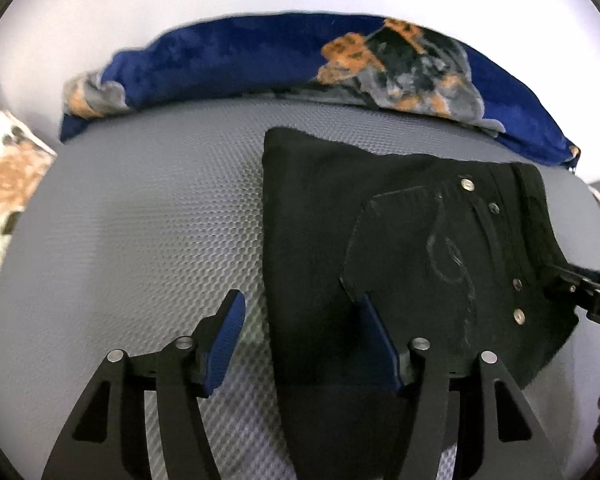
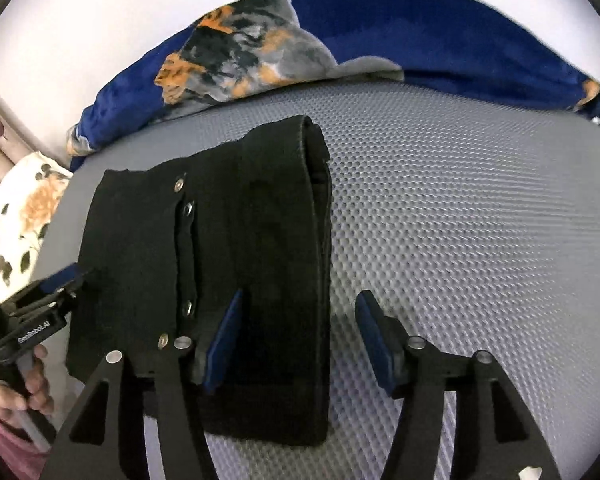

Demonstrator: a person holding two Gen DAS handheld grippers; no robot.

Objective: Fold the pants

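Note:
Black pants [image 1: 380, 240] lie folded into a compact stack on a grey honeycomb mat [image 1: 140, 220], back pocket and metal rivets facing up. My left gripper [image 1: 300, 340] is open, straddling the stack's left edge, one finger over the mat and one over the cloth. In the right wrist view the pants [image 2: 240, 240] show their waistband end. My right gripper [image 2: 300, 344] is open, straddling the stack's right edge. Each gripper also shows at the other view's side: the right gripper [image 1: 588, 292] and the left gripper [image 2: 56, 284].
A blue blanket with an orange and grey animal print [image 1: 300, 64] is bunched along the mat's far edge. A white and orange patterned cloth [image 1: 4, 176] lies off the mat at left. A white wall stands behind. The person's hand [image 2: 16, 380] holds the left gripper's handle.

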